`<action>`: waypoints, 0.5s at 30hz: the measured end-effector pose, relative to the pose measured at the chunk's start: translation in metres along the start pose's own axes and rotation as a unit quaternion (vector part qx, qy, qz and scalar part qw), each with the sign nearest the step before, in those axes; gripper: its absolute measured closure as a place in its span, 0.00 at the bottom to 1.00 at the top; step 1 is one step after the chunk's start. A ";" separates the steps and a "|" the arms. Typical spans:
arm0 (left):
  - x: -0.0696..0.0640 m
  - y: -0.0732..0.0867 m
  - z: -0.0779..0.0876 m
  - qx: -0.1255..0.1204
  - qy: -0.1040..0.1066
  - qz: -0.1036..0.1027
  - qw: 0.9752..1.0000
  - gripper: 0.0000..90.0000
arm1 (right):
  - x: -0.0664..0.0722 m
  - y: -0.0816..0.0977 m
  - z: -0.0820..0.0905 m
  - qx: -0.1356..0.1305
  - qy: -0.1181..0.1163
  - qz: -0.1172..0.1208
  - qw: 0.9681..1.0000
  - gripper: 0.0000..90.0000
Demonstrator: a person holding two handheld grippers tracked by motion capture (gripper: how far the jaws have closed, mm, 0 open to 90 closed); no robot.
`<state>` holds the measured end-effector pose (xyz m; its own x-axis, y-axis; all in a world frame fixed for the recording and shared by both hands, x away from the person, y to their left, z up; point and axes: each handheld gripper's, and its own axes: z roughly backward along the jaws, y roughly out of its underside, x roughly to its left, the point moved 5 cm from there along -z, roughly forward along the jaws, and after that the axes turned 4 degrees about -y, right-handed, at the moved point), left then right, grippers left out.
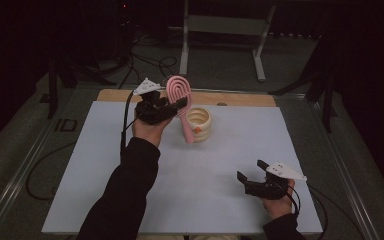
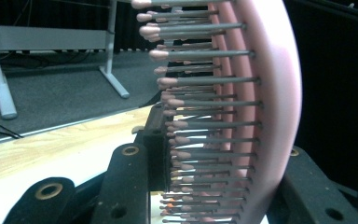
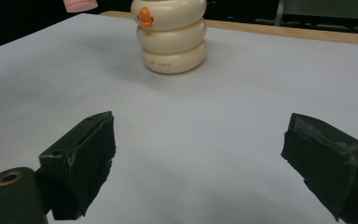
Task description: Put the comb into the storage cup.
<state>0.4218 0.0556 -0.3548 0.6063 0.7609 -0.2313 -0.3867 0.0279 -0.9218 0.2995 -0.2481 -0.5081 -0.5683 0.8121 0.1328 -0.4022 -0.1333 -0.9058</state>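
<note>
A: What's the left gripper (image 1: pixel 172 106) doing?

B: It's clamped on a pink brush (image 1: pixel 178 95), held upright above the far side of the table (image 1: pixel 105 165). In the left gripper view the brush (image 2: pixel 270 93) sits between the jaws, bristles pointing left.

A: And what's near the brush?

B: Its handle hangs just beside a cream ringed cup (image 1: pixel 200 123) with an orange spot.

A: The right gripper (image 1: pixel 250 175)?

B: Near the table's front edge, well apart from the cup (image 3: pixel 172 37), jaws spread wide, holding nothing.
</note>
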 end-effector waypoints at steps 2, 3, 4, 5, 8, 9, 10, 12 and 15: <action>0.000 -0.001 -0.001 0.000 0.000 -0.002 1.000 0.72 | 0.000 0.000 0.000 0.000 0.000 0.000 1.000 0.10; 0.000 -0.001 -0.001 0.000 0.000 -0.002 1.000 0.72 | 0.000 0.000 0.000 0.000 0.000 0.000 1.000 0.10; 0.000 -0.003 -0.002 0.001 -0.004 -0.007 1.000 0.72 | 0.000 0.000 0.000 0.000 0.000 0.000 1.000 0.10; 0.000 -0.004 -0.002 0.001 -0.004 -0.008 1.000 0.72 | 0.000 0.000 0.000 0.000 0.000 0.000 1.000 0.10; -0.001 -0.005 -0.003 0.000 -0.006 -0.010 1.000 0.72 | 0.000 0.000 0.000 0.000 0.000 0.000 1.000 0.10; -0.001 -0.007 -0.003 0.000 -0.007 -0.015 1.000 0.72 | 0.000 0.000 0.000 0.000 -0.001 0.000 1.000 0.10; -0.001 -0.008 -0.004 0.000 -0.008 -0.015 1.000 0.72 | 0.000 0.000 0.000 0.000 -0.001 0.000 1.000 0.10; -0.002 -0.009 -0.004 -0.001 -0.009 -0.017 1.000 0.72 | 0.000 0.000 0.000 0.000 -0.001 0.001 1.000 0.10; -0.002 -0.010 -0.005 -0.002 -0.009 -0.018 1.000 0.72 | 0.000 0.000 0.000 0.001 -0.001 0.001 1.000 0.10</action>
<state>0.4282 0.0510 -0.3464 0.6068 0.7714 -0.1918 -0.3614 0.0529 -0.9309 0.2994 -0.2477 -0.5084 -0.5709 0.8105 0.1311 -0.4016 -0.1363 -0.9056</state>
